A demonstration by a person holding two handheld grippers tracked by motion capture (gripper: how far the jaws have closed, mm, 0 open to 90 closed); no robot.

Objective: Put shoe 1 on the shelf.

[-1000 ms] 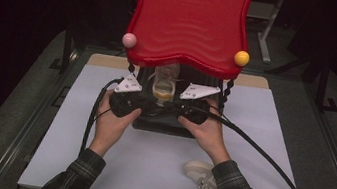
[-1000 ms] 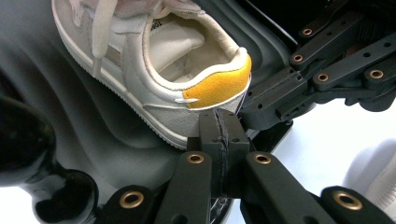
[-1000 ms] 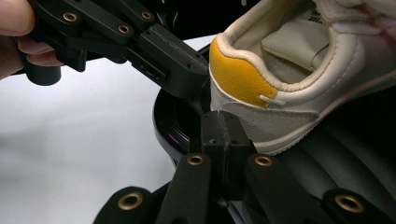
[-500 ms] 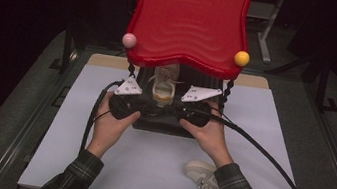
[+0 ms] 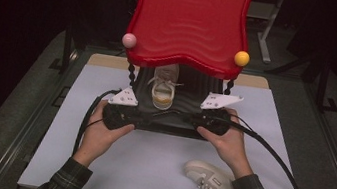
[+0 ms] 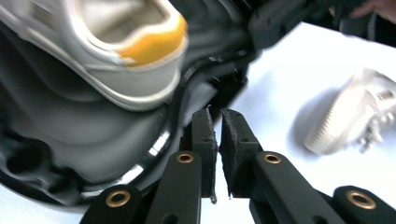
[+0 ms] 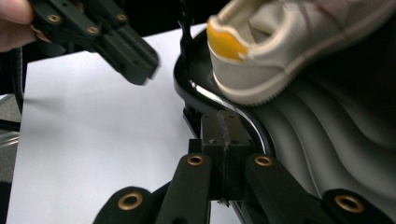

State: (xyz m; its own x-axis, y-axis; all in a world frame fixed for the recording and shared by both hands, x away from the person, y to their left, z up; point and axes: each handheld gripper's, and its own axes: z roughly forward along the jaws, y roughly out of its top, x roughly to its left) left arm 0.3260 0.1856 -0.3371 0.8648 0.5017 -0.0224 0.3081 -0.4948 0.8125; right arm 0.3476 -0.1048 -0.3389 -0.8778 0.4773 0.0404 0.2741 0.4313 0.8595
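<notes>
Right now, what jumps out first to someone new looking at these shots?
The glossy red shelf top at the table's far edge, with a pink ball and an orange ball at its front corners. Under it, a cream shoe with a yellow heel sits on the black lower tray. Its mate lies on the white table near the right forearm.

Bright worktop, pitch-dark room around it

Light comes from above: the white worktop point(image 5: 154, 173) nearly blows out, the shoe point(image 6: 345, 114) on it throws a soft shadow, the black tray's rim point(image 7: 205, 105) catches glare, and the close-up shoe point(image 6: 116, 51) is smeared with blur
</notes>
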